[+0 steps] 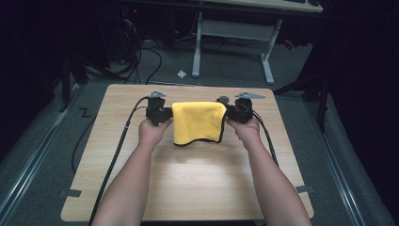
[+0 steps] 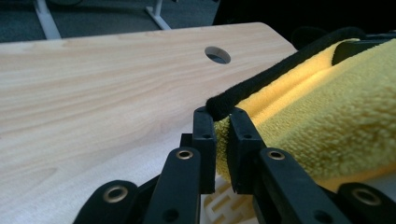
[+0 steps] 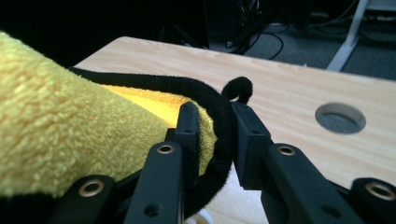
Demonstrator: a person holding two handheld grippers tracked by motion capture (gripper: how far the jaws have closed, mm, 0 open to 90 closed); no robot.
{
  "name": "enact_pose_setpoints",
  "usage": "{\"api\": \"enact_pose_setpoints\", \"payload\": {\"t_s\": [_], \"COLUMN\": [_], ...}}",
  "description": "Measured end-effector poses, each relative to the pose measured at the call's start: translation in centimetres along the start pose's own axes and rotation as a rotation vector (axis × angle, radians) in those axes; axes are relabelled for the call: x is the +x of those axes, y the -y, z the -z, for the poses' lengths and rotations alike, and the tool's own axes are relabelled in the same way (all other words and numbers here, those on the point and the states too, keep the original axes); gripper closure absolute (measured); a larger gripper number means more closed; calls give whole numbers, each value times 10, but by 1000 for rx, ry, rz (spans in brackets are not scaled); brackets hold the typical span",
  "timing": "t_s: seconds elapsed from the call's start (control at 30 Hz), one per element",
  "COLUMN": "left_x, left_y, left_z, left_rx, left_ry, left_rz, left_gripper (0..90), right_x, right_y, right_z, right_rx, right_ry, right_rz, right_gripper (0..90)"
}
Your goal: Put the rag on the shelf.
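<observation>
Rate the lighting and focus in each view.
High view: table brightly lit, surroundings nearly black, yellow cloth casts a soft shadow beneath. Left gripper view: left claw sharp, far table edge soft. Right gripper view: near cloth blurred, right claw crisp, background dim.

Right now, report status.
Left tongs shut on yellow cloth. Right tongs gripping its black edge, cloth held above table. Nothing in the way.

no readable text, labels, brands, numbers or signs anywhere
</observation>
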State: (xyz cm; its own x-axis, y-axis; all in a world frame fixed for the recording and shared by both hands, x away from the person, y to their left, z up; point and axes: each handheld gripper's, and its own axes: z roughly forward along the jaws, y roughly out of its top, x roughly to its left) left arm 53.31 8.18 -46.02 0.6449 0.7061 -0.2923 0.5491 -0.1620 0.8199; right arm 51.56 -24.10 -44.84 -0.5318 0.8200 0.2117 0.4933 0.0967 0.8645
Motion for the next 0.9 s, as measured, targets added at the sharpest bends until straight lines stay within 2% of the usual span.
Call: {"api": "enact_pose_setpoints", "payload": {"t_s": [0.1,0.2,0.4,0.63,0.77,0.9], "left_x": [0,0,-3,0,1,2], "left_y": [4,3,1,0,-1,-3], "left_z": [0,1,4,8,11,15], "left_rx": [-8,-2,-4,10,-3,-14], "left_ry": [9,8,-19,-58,-72,-88], "left_rz": [16,26,-2,-3,-3,17], "left_gripper": [819,785,748,714,687,665], "right_x": [-2,-1,-4,-8,-11,-14], "right_y": [2,0,-5,-11,-13,-12], "right_z": [-1,1,6,15,19,22], "right_rx": [14,19,7,-14,-15,-10], "right_ry": [1,24,59,103,120,138], "right_rz": [-33,-25,-29,-21,-16,0], "right_gripper": [704,653,604,580,581,580]}}
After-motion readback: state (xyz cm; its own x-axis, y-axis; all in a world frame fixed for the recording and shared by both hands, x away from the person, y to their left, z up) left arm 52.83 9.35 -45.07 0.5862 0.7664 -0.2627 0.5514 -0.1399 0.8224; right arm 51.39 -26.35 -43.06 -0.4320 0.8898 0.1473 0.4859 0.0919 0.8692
